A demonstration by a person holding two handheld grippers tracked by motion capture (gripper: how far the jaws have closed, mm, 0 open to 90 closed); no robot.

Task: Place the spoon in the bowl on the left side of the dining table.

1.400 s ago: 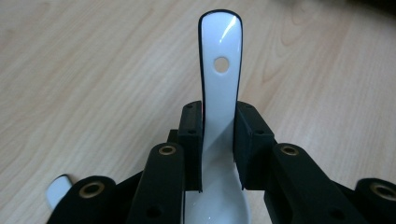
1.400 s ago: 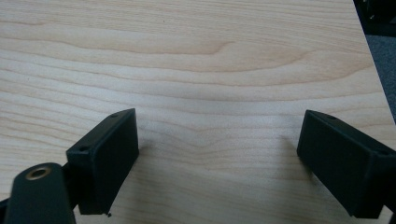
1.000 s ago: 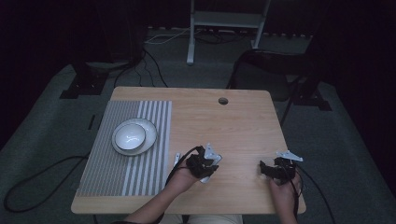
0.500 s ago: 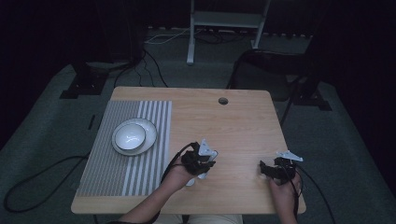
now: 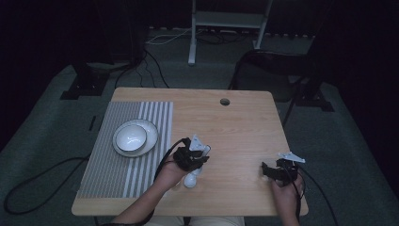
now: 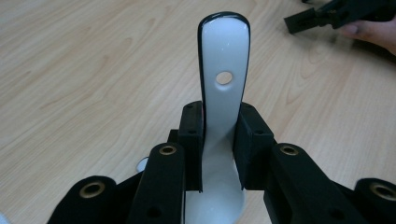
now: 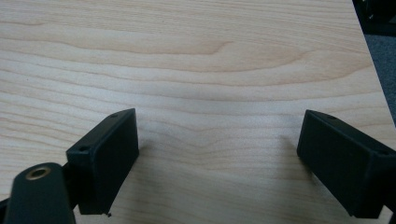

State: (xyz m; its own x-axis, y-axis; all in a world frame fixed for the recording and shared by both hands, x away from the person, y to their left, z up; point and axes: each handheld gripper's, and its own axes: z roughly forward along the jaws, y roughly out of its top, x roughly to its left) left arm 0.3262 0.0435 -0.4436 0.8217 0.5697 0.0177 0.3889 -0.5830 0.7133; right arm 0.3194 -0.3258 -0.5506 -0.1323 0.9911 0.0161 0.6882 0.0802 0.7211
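1. The left gripper (image 6: 218,140) clamps a white ceramic spoon (image 6: 223,70) by its handle, just above the wooden table (image 5: 235,122).
2. The right gripper (image 7: 217,154), jaws wide with nothing between them, rests at the table's near right.
3. Farther left, a white bowl (image 5: 131,137) sits on a plate (image 5: 149,136) upon the striped mat (image 5: 113,160).

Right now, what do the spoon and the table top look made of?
Spoon: glossy white, probably glazed ceramic, going by its bright highlights and thick rounded edge; plastic is possible. Table top: light wood or wood-look laminate, matte, with visible grain lines.
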